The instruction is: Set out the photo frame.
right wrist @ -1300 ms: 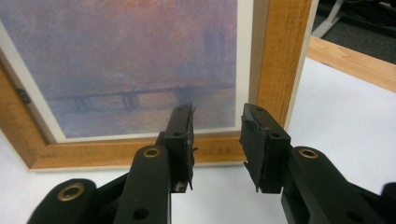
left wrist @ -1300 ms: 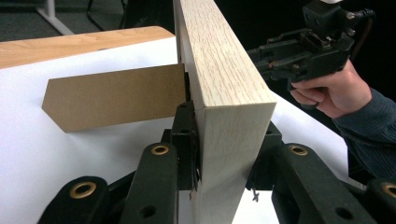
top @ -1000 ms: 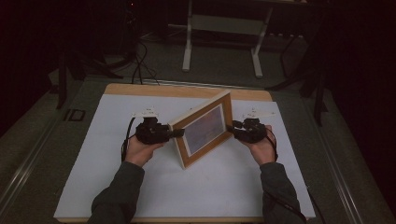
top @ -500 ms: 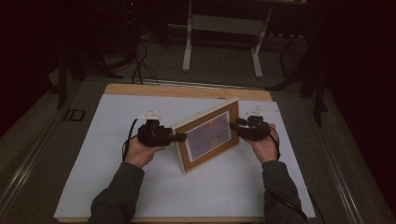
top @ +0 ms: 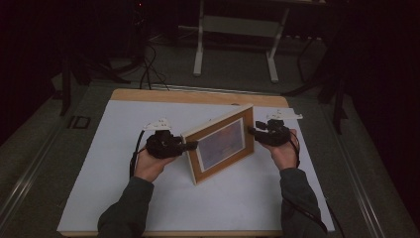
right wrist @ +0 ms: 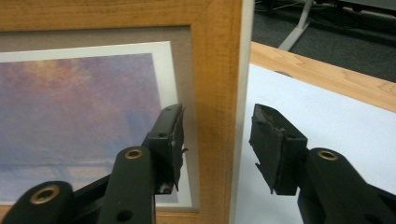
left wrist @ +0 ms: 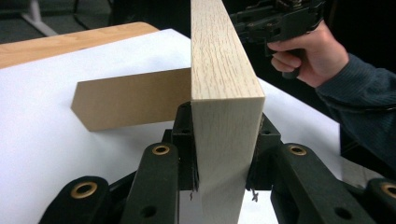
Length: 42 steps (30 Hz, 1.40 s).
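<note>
My left gripper [left wrist: 219, 149] is clamped on the picture frame [top: 220, 144], standing upright mid-table; my right gripper [right wrist: 217, 140] straddles its edge, released. Next: clench it, I judge

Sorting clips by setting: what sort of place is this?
Probably a lab or workshop recording station: a white-topped table holding one picture frame, cables on the dark floor, and a metal stand behind.
</note>
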### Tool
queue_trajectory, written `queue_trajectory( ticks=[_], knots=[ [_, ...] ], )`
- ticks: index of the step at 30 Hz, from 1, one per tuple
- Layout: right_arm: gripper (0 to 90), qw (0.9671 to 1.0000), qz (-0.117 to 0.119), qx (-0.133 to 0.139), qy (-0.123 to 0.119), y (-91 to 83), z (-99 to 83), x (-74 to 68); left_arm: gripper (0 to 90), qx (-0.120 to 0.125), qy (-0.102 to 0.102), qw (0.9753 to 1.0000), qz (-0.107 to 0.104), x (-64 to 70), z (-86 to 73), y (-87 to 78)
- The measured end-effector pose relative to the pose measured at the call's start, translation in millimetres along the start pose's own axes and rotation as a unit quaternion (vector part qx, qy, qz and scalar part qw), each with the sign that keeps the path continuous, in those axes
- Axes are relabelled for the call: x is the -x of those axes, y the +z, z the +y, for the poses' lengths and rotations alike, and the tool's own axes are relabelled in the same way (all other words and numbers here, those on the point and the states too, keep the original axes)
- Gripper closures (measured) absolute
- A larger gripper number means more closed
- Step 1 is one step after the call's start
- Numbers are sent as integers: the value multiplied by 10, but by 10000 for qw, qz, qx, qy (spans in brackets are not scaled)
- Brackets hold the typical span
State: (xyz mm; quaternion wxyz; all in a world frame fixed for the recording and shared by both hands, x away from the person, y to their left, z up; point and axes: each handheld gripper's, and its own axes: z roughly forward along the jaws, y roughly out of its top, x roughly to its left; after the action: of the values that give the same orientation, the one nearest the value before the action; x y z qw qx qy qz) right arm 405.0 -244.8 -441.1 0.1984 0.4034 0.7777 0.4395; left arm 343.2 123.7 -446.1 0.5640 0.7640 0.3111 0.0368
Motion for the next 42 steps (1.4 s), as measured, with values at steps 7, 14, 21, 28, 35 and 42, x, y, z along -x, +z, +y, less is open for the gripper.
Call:
queue_trajectory(
  ticks=[7, 14, 21, 28, 35, 42],
  knots=[
    [483, 9999, 84, 17, -56, 30, 35, 17, 700, -115, 147, 9995, 238, 49, 22, 0],
    [446, 9998, 140, 47, -106, 81, 95, 18, 693, -182, 279, 9985, 438, 86, 37, -2],
    [411, 9996, 266, 17, -116, 94, 151, 20, 691, -190, 269, 9982, 499, 52, 41, -41],
    [407, 9994, 327, 23, -127, 109, 166, 15, 684, -130, 254, 9971, 710, -12, 38, -114],
    [408, 9990, 436, 72, -113, 116, 164, 2, 684, -51, 189, 9961, 863, -78, 35, -164],
    [415, 9980, 628, 100, -44, 141, 153, 2, 675, -27, 249, 9947, 997, -104, 42, -168]
  ],
)
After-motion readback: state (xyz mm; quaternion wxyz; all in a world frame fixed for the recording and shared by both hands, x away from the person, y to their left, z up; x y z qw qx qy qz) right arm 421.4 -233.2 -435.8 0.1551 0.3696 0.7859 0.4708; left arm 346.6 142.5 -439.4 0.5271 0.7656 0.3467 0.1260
